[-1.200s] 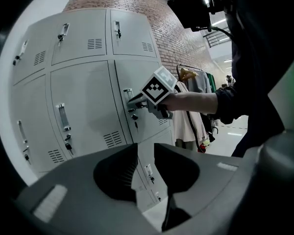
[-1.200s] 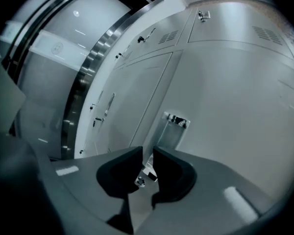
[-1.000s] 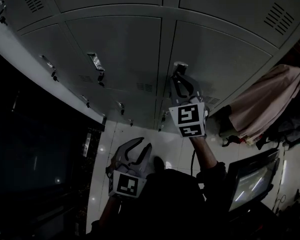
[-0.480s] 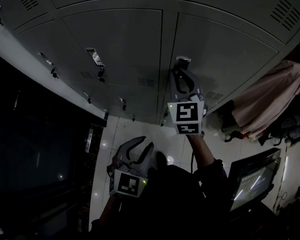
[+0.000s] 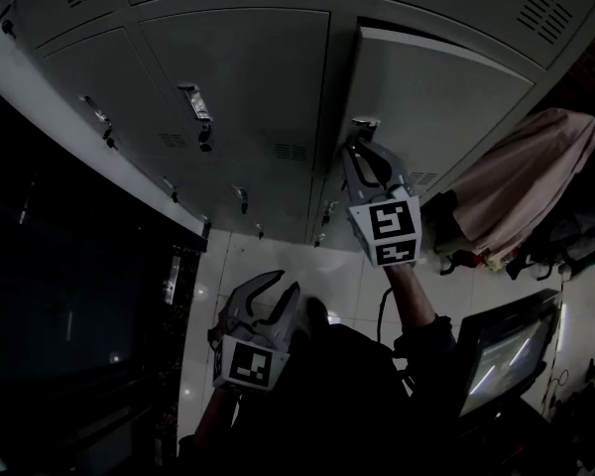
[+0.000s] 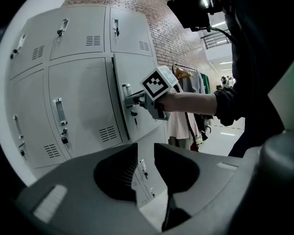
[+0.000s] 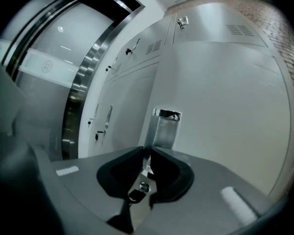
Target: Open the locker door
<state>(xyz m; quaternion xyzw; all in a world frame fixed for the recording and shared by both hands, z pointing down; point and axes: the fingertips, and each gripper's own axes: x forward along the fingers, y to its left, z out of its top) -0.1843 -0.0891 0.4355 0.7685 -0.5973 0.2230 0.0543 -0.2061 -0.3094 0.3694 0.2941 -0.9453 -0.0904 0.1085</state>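
The grey locker door (image 5: 436,107) stands slightly ajar, with a dark gap along its top edge. Its chrome handle (image 5: 363,124) is between the fingers of my right gripper (image 5: 362,147); the jaws are closing, with the pads on the handle plate. In the right gripper view the handle (image 7: 165,126) rises just beyond the right gripper (image 7: 148,151), and a lock with a key shows between the jaws. My left gripper (image 5: 286,286) hangs low and left, away from the lockers, narrowly open and empty. The left gripper view shows the left gripper (image 6: 146,148) and the right gripper (image 6: 134,99) at the door (image 6: 132,67).
Neighbouring locker doors (image 5: 238,77) are closed, each with a handle (image 5: 193,102) and a small lock. A pink garment (image 5: 521,186) hangs to the right of the lockers. A screen (image 5: 501,350) sits at lower right. A dark glass panel (image 5: 69,296) lies left.
The locker door has come away from its frame at the top. My right gripper has shifted slightly right with the handle. The left gripper has stayed put.
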